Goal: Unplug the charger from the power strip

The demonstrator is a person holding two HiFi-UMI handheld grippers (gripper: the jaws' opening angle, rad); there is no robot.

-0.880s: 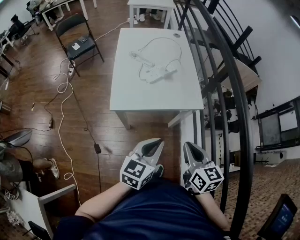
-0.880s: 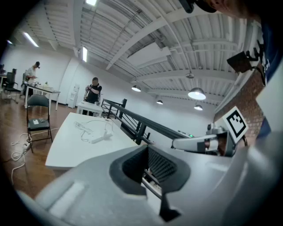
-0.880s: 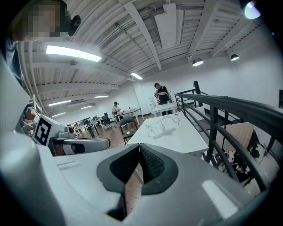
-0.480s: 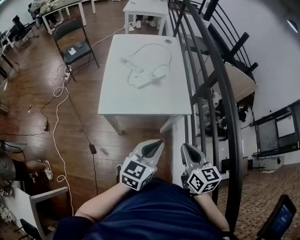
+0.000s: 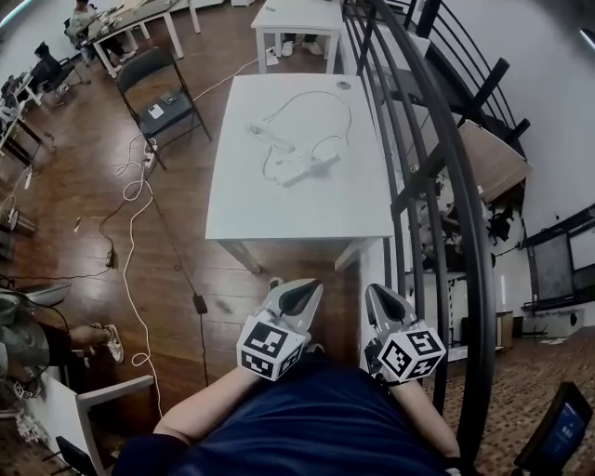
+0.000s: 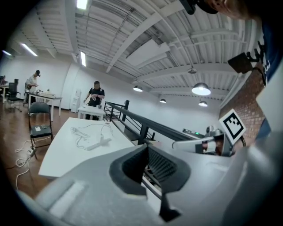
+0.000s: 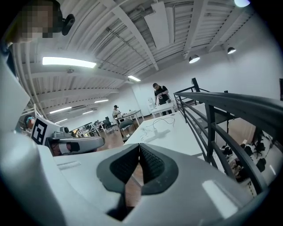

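Observation:
A white power strip [image 5: 302, 167] lies near the middle of the white table [image 5: 297, 209], with white cable looped behind it. From here I cannot make out the charger on it. My left gripper [image 5: 299, 296] and right gripper [image 5: 383, 302] are held side by side close to my body, well short of the table's near edge. Both are shut with nothing between the pads. In the left gripper view the strip [image 6: 98, 142] sits far beyond the shut left gripper [image 6: 147, 148]. The right gripper view shows the strip [image 7: 154, 131] far past the shut right gripper [image 7: 139, 148].
A black metal railing [image 5: 437, 186] runs along the table's right side. A black folding chair [image 5: 163, 102] stands left of the table. Cables [image 5: 130, 214] trail over the wooden floor. A second white table [image 5: 297, 19] stands beyond, with people at desks farther off.
The head view has swayed a little, so the table shifts in the picture. Both grippers stay shut in the same place by my body. Nothing on the table has moved.

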